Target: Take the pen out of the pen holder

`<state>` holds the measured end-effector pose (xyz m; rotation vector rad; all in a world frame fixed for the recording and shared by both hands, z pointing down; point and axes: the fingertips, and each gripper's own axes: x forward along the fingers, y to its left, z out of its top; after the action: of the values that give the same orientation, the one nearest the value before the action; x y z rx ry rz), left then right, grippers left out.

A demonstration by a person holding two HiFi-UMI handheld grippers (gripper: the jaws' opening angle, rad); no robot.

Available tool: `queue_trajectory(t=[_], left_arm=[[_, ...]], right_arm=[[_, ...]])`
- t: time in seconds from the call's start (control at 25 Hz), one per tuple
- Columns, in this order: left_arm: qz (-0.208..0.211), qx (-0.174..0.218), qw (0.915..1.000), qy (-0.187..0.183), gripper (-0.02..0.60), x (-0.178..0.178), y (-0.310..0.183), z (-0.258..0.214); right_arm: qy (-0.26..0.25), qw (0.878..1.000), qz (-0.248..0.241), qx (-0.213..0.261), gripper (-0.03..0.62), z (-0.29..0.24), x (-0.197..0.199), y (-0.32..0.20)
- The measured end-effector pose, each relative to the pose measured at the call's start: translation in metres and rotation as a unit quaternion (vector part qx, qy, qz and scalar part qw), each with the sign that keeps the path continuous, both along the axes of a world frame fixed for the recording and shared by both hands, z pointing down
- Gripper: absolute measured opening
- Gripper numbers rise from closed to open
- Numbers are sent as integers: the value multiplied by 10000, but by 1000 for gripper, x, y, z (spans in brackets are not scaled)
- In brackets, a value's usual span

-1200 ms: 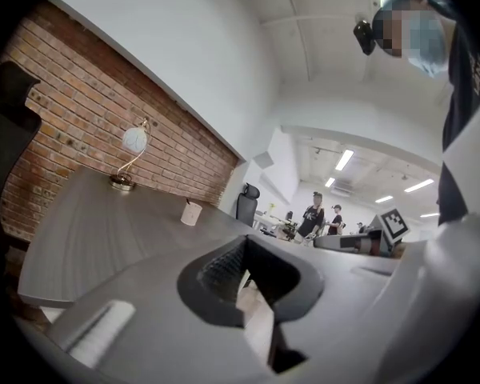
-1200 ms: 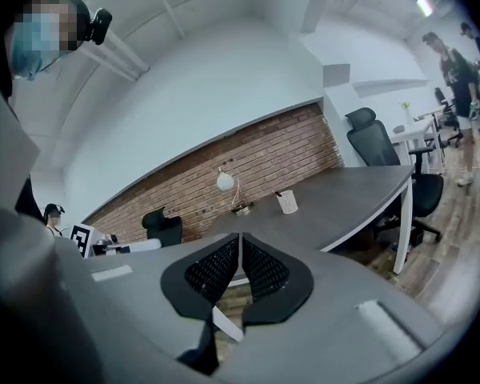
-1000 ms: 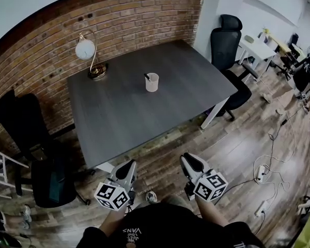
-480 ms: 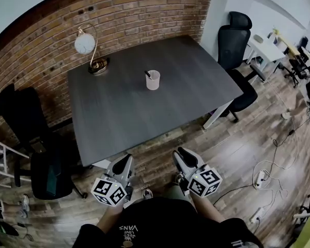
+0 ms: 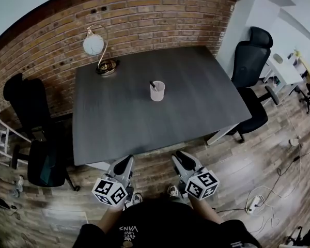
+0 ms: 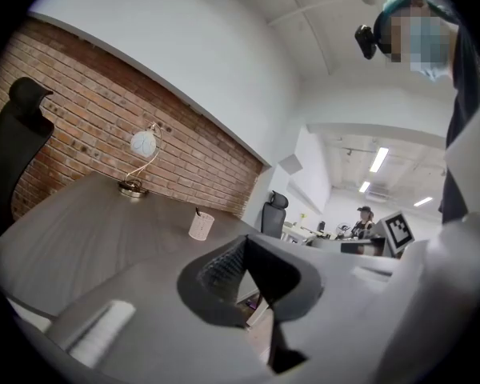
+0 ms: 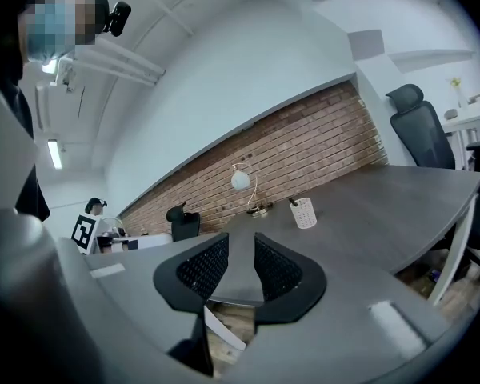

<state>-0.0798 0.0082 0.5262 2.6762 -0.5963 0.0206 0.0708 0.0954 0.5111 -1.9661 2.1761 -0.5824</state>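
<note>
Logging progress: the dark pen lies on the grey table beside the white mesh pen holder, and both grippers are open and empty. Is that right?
Not quite. The head view shows the dark pen standing inside the white mesh pen holder, not lying beside it on the grey table. The rest holds: the left gripper and right gripper are open and empty.
</note>
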Motion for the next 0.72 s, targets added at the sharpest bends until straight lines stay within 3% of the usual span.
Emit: queue_trajectory(t=[0.32, 0.72], left_arm=[[-568, -18, 9984, 36, 52, 53, 5, 5], [-1058, -267, 9940, 25, 52, 81, 9, 21]], right_arm=[[60, 9981, -602, -85, 80, 5, 59, -8], [40, 9950, -965, -251, 79, 14, 103, -26]])
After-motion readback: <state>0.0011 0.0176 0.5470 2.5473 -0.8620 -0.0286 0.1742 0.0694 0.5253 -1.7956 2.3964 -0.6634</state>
